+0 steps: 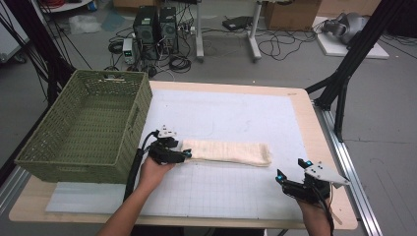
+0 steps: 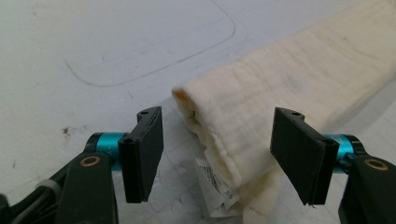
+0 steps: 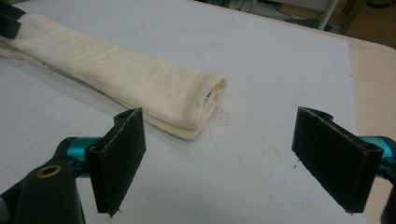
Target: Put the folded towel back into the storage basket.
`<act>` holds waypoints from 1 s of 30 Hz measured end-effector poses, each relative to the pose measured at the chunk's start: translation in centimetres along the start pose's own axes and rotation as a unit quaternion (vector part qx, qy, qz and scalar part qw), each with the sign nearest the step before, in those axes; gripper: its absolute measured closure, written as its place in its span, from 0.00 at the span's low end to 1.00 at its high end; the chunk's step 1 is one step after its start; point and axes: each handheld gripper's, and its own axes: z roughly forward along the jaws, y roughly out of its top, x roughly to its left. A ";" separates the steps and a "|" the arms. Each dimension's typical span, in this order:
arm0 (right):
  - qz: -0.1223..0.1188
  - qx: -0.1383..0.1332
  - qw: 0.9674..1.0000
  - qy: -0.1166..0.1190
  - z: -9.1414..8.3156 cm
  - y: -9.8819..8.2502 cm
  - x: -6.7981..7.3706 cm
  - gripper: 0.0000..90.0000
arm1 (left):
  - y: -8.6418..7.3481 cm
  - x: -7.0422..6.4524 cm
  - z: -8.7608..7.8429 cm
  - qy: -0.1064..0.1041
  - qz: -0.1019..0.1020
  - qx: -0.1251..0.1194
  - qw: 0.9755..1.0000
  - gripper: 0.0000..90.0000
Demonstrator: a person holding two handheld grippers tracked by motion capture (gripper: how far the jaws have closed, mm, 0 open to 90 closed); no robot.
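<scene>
Two claws are in my hands, one on each side of the folded cream towel (image 1: 227, 152), which lies flat on the white mat (image 1: 236, 118) in the middle of the worktop (image 1: 314, 128), with its length along the near edge.

My left claw (image 2: 219, 161) is at the left end of the towel. Its jaws are partly open and they stand on both sides of this end: the folded edge and a small white label (image 2: 215, 186) sit between the two black pads (image 2: 147, 151). The right pad is very close to the cloth, but I cannot tell that it presses; the left pad is clearly apart from it. So nothing is gripped yet. My left hand (image 1: 153, 172) comes from the near edge and points the claw to the right, low over the mat, just beside the green basket (image 1: 88, 128) at the left edge.

My right claw (image 3: 219, 161) is wide open and holds nothing. It hovers near the near right corner of the worktop, apart from the right end of the towel. My right hand (image 1: 314, 209) holds it pointed toward the towel.
</scene>
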 end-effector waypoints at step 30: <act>0.017 -0.011 1.000 0.004 0.0 0.2 -0.3 0.18 | 0.0 -0.7 -0.3 -0.049 0.037 -0.028 0.998 0.91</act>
